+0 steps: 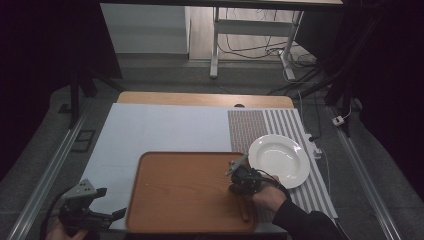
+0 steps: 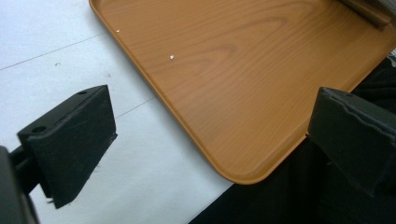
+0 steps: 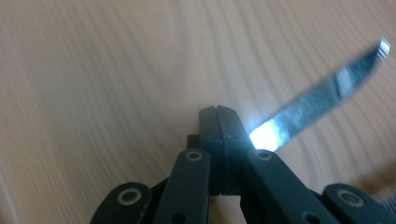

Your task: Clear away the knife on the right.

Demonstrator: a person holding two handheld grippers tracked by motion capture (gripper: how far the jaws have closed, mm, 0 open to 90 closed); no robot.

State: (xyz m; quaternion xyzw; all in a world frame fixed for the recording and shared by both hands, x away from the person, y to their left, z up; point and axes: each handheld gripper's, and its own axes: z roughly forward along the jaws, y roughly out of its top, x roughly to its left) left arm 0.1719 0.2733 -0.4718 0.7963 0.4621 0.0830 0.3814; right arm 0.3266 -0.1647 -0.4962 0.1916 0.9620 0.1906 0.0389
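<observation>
My right gripper (image 1: 237,186) (image 3: 218,114) hangs low over the right part of a brown wooden tray (image 1: 185,192) (image 3: 93,70). It is shut on a knife (image 3: 322,100), whose shiny blade sticks out sideways from the closed jaws. A brown handle (image 1: 244,210) shows under the hand on the tray. My left gripper (image 1: 111,202) (image 2: 212,116) is open with nothing between its jaws. It is held at the table's near left edge, by the tray's near left corner (image 2: 243,172).
A white plate (image 1: 278,160) rests on a striped mat (image 1: 260,125) just right of the tray, close to my right gripper. A pale sheet (image 1: 165,127) covers the table behind and left of the tray.
</observation>
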